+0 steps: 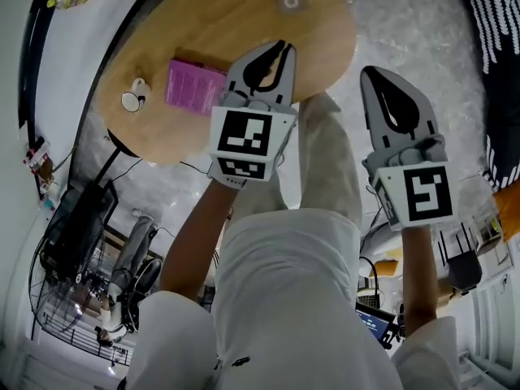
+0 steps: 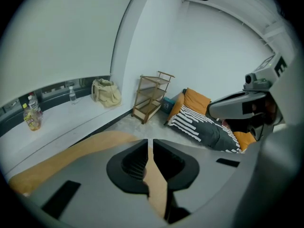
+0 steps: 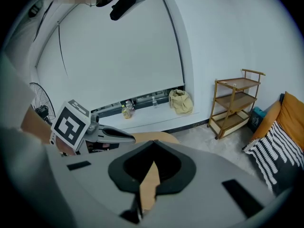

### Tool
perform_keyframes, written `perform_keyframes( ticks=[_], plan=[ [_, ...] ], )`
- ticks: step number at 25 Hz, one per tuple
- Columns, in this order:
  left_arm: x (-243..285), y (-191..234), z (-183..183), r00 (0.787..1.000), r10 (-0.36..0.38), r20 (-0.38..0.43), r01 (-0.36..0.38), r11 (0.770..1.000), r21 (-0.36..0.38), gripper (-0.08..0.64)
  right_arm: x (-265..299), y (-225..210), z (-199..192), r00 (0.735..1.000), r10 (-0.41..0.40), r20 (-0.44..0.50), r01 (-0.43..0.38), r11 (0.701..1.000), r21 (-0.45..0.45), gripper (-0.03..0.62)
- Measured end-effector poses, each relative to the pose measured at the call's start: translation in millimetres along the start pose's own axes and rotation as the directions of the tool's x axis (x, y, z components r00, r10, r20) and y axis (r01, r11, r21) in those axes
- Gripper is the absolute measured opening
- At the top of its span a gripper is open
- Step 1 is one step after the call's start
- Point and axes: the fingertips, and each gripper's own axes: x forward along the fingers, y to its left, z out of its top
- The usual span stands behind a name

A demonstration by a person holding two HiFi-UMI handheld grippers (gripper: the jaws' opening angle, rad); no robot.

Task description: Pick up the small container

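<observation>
A small white container [image 1: 132, 100] stands near the left edge of the round wooden table [image 1: 244, 23], next to a pink box [image 1: 195, 87]. My left gripper [image 1: 282, 45] hovers over the table's near edge, to the right of the box, with its jaws together and nothing between them [image 2: 150, 140]. My right gripper [image 1: 367, 71] hangs beyond the table's right edge, above the floor. Its tips meet too, empty [image 3: 153, 142]. Neither gripper view shows the container; only a strip of table top appears past the jaws.
A small round object [image 1: 290, 2] lies on the far side of the table. The person's white-trousered legs [image 1: 325, 169] stand below the grippers. A wooden shelf rack [image 3: 237, 103] and striped cushions [image 2: 204, 125] are on the floor. A fan and wire basket [image 1: 81, 299] sit at the left.
</observation>
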Motion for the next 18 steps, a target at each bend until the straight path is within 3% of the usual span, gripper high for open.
perform_keyframes(
  ticks=[3,6,11,18],
  plan=[
    [12,5,-7,1.000,-0.004,-0.013,0.004,1.000,0.015,0.115,8,-5,-6,1.000,0.005,-0.007,-0.005,1.000,-0.001,0.007],
    [24,12,-14,1.000,0.017,-0.026,-0.016,1.000,0.025,0.125,12,-11,-11,1.000,0.008,-0.023,-0.008,1.000,-0.001,0.006],
    [44,17,-25,0.998,0.036,-0.047,-0.034,0.999,0.041,0.215,18,-20,-14,1.000,0.018,-0.022,-0.018,1.000,-0.006,0.007],
    [70,28,-43,0.996,0.071,-0.061,-0.067,0.996,0.067,0.274,33,-31,-22,0.999,0.027,-0.032,-0.027,1.000,0.004,0.006]
  ],
)
